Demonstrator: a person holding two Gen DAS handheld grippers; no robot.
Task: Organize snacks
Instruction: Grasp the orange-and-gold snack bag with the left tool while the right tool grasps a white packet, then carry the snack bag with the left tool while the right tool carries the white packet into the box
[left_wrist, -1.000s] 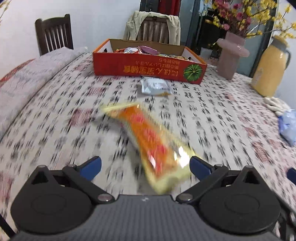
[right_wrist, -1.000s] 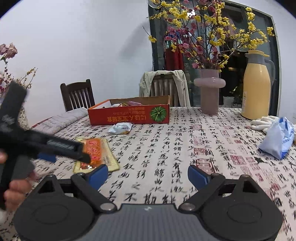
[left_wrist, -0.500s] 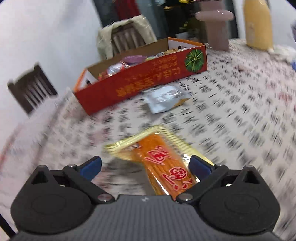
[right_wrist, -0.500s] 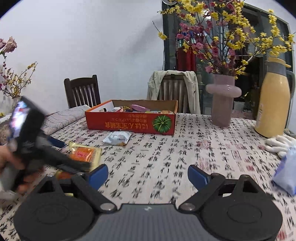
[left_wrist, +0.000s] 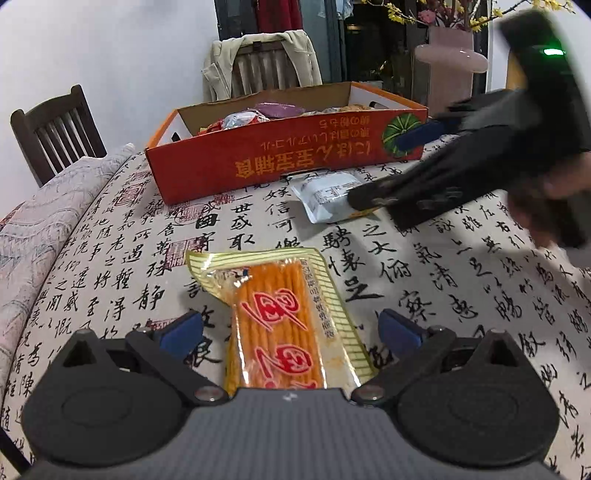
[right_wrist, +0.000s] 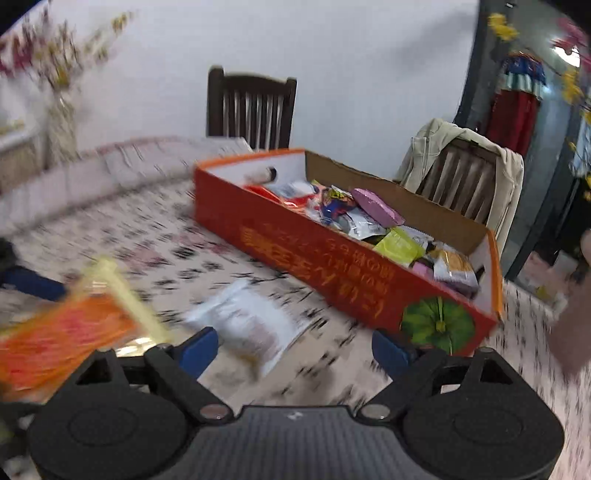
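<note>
1. Both sets of jaws stand spread wide, pads pressing on nothing. L gripper (left_wrist: 290, 328) straddles the orange snack pack (left_wrist: 279, 321), which lies flat on the tablecloth (left_wrist: 461, 295); gaps show on both sides btwn pack and pads.
2. R gripper (right_wrist: 291, 347) has just been closing a bit; jaws remain wide apart. White pouch (right_wrist: 251, 321) lies on the cloth ahead of them, closer to the left pad, untouched.
3. Left wrist view: R gripper comes in from the right, blurred, fingertips over the white pouch's right end; contact can't be told.
4. Red cardboard box (left_wrist: 295, 162) sits behind the pouch, open top, crowded w/ assorted snack packets (right_wrist: 373, 218).
5. Pouch rests just in front of the box's long side; orange pack is nearer the camera, apart from both.
6. Right wrist view is heavily motion-blurred.
7. Pink vase (left_wrist: 450, 70) w/ blossoms stands past the box's right end.
</note>
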